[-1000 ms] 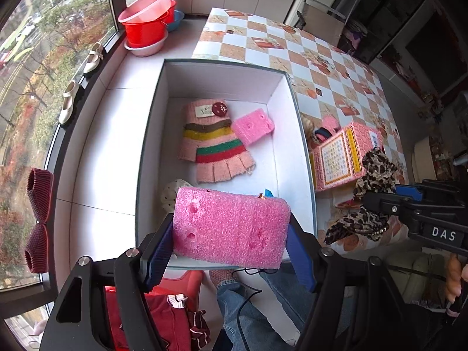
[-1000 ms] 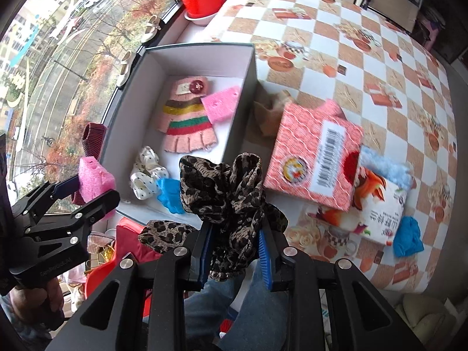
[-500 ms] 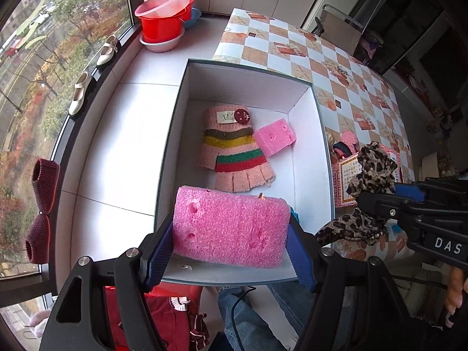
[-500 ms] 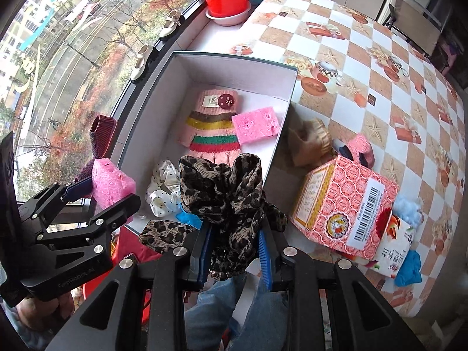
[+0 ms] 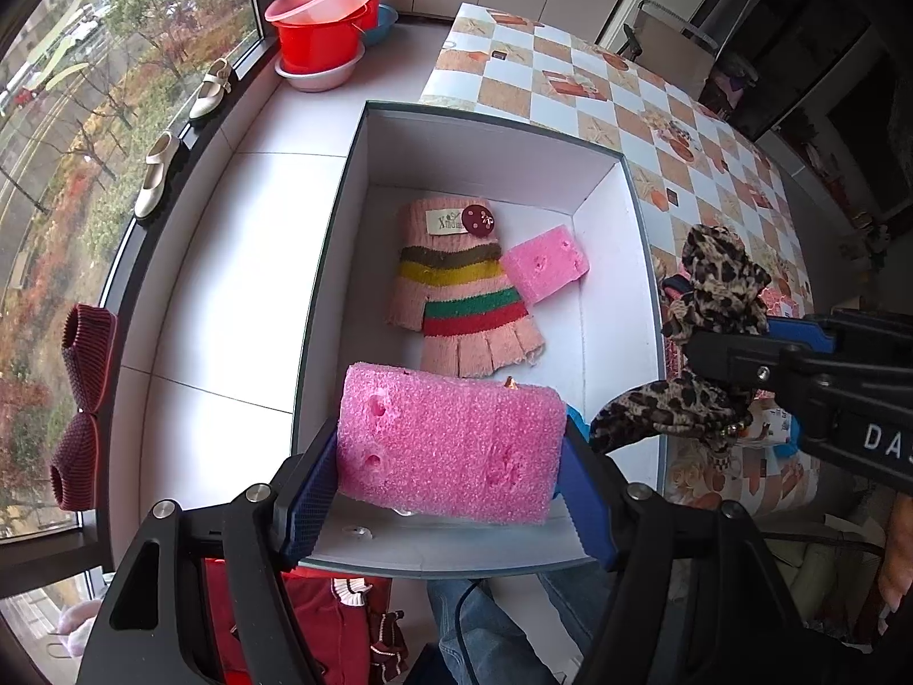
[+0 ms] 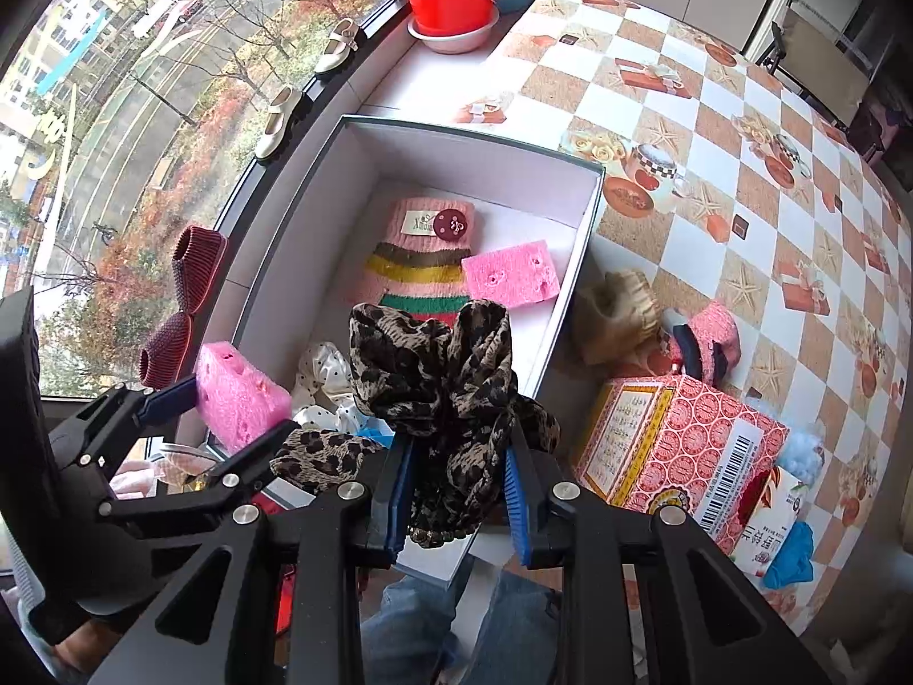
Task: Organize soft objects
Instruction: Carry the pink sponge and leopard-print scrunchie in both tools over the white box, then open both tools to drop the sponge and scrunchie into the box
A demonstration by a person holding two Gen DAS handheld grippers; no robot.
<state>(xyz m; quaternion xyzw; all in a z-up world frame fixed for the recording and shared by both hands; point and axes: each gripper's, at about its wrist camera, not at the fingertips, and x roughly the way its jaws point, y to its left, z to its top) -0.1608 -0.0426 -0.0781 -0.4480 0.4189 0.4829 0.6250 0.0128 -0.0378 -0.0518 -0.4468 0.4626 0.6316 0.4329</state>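
Observation:
My left gripper (image 5: 448, 491) is shut on a big pink sponge (image 5: 451, 445) and holds it above the near end of the white box (image 5: 319, 297). My right gripper (image 6: 456, 491) is shut on a leopard-print scarf (image 6: 439, 382), held over the box's near right corner. The scarf also shows in the left wrist view (image 5: 713, 297), and the sponge in the right wrist view (image 6: 234, 394). Inside the box lie a striped pink knit glove (image 5: 456, 291), a small pink sponge (image 5: 545, 262), a polka-dot cloth (image 6: 322, 388) and a blue item (image 6: 374, 434).
A red patterned carton (image 6: 679, 445), a tan sock (image 6: 616, 314), a pink item (image 6: 707, 337) and blue cloths (image 6: 790, 553) lie on the checkered table right of the box. Red and pink basins (image 5: 325, 17), shoes (image 5: 157, 177) and maroon knit slippers (image 5: 83, 405) sit along the windowsill.
Both grippers have moved forward and left, toward the box. The sponge and scarf now hang over its near end. The holds are unchanged.

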